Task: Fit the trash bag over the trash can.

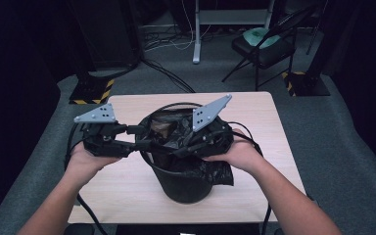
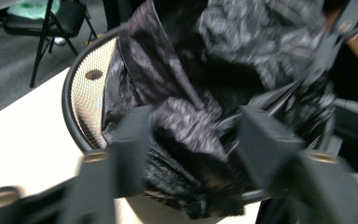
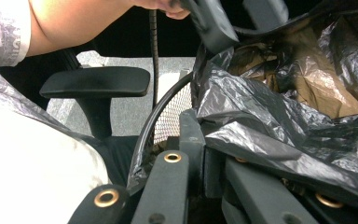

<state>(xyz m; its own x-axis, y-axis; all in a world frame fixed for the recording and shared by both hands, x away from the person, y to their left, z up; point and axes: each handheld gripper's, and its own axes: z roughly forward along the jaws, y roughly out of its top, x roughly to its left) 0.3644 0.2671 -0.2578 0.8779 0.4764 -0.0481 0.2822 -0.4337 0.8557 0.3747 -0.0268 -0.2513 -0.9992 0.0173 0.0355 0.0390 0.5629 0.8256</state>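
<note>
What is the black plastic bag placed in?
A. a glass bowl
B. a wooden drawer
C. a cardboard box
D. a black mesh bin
D: the black plastic bag lines a round black mesh bin standing on the table; the left gripper view shows the bin's wire mesh wall and rim beside the bag.

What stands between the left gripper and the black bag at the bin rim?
Nothing visible does. The left gripper is already at the black bag, with a fold of it between its jaws at the mesh bin rim.
</note>
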